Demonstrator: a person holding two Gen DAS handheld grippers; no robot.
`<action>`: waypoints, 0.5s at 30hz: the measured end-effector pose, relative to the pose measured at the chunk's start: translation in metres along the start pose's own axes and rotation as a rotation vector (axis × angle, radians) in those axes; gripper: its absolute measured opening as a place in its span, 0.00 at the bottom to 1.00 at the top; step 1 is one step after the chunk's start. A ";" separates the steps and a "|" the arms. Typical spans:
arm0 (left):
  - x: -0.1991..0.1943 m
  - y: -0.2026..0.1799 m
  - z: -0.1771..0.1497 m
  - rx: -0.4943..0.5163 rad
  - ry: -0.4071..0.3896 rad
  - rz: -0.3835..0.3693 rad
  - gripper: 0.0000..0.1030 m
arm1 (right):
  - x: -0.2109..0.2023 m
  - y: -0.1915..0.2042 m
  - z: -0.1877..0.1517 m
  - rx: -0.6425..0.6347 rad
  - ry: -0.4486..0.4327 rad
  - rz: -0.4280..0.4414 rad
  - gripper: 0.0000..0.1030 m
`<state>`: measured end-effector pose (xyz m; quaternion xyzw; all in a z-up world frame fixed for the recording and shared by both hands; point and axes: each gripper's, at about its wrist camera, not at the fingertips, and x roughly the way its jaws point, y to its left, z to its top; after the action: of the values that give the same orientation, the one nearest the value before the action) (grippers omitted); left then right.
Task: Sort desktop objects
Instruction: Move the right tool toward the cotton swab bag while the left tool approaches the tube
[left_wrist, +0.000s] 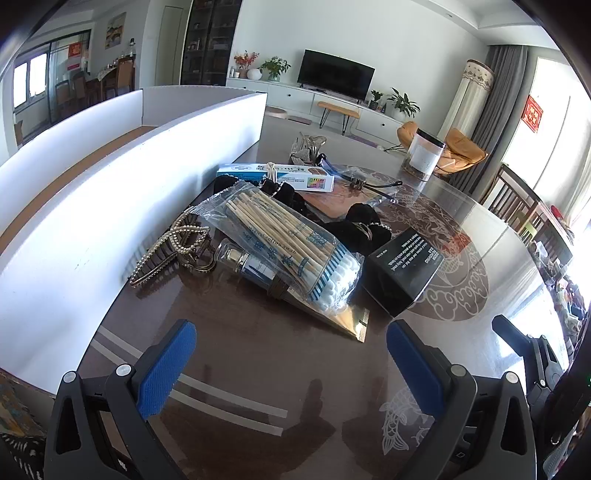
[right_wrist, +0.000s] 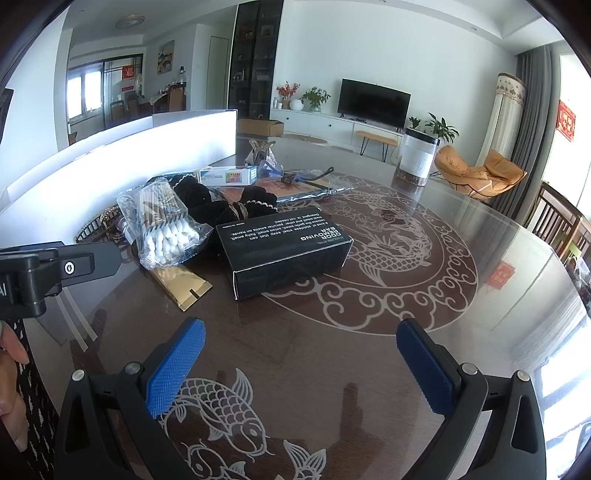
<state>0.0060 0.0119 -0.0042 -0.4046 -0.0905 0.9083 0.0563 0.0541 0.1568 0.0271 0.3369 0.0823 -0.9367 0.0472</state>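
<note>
Hovering over the near edge of the glass-topped table (left_wrist: 258, 369), both tools are waiting with nothing between their pads: the left gripper (left_wrist: 291, 354) is standing released and fully spread, and the right gripper (right_wrist: 301, 354) is doing the same. The things to be sorted are lying in a loose heap a little farther in, just beside the long white tray (left_wrist: 92, 206) that is running along the left side.

Judging from the layout, the first pick is only now being lined up. The black box (right_wrist: 288, 251) is sitting nearest the right gripper and clear on its right side, so approaching it squarely across its narrow width looks safest. The bag of cotton swabs (left_wrist: 291, 243) is lying on top of a small glass bottle (left_wrist: 251, 264) and a gold packet (left_wrist: 351, 321), so lifting the bag first should keep the bottle from rolling. The slick film may be slipping in the pads, so a grip across the swab bundle itself seems wiser.

Counting what is showing: one black box, one bag of swabs, one bottle, one gold packet, one pearl-trimmed hair claw (left_wrist: 177, 251) at the left of the heap, one blue-and-white carton (left_wrist: 280, 177) farther back, and at least two black scrunchies (left_wrist: 365, 225). The clear-wrapped items at the far end are too tangled to count.
</note>
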 end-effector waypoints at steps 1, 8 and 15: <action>0.000 0.000 0.000 -0.001 0.002 -0.001 1.00 | 0.000 0.000 0.000 0.000 0.000 0.000 1.00; 0.000 0.000 -0.001 0.003 0.011 -0.003 1.00 | 0.000 0.000 0.000 0.002 0.003 0.000 1.00; 0.001 0.010 -0.001 -0.045 0.023 0.012 1.00 | 0.002 -0.001 -0.001 0.004 0.014 0.000 1.00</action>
<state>0.0062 0.0023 -0.0079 -0.4168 -0.1077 0.9016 0.0429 0.0529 0.1576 0.0256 0.3437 0.0809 -0.9345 0.0461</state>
